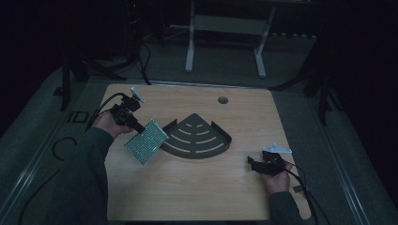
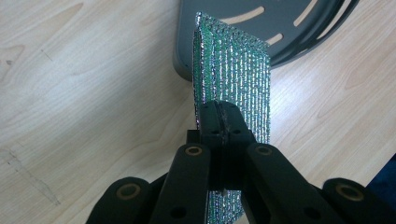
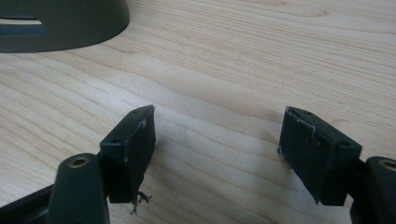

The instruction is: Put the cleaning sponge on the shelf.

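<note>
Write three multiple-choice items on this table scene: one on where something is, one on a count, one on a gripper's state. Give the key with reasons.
1. Where is the fan-shaped tray?
A. Near the table's middle
B. At the person's edge
C. On the floor

2. How many curved slot rows does the tray show?
A. One
B. Four
C. Nine

3. What state is the left gripper in?
A. Open, holding nothing
B. Shut on the green mesh sheet
C. Shut on the tray

Key: 1 A, the high view shows it mid-table. 2 B, four arcs are visible. 3 B, its jaws pinch the sheet's edge; the right gripper stands open.
</note>
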### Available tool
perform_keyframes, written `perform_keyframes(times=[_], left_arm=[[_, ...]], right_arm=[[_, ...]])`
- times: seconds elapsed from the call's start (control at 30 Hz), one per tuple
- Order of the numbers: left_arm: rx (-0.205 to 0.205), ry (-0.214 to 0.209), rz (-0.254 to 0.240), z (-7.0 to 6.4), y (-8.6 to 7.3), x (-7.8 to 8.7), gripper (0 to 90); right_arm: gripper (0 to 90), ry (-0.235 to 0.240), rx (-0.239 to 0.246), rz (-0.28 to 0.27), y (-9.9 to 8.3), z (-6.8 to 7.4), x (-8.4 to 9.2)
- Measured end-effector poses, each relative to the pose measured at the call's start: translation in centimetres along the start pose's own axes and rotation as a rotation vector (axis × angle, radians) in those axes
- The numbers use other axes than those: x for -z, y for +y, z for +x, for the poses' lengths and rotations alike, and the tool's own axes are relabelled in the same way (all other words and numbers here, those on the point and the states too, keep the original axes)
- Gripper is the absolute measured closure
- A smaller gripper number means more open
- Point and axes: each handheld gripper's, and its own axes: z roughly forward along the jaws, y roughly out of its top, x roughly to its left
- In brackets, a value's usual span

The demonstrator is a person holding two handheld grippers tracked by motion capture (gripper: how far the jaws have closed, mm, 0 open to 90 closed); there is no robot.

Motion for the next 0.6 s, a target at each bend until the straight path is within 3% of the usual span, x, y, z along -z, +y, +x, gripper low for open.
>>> perform_keyframes(times=[0.6], left_arm=[[-0.014,0.017,-0.025,-0.5,2.8,0.7,90.0]], right_arm=[[26.5,0.000,-0.001,0.000,0.0,0.0,0.0]])
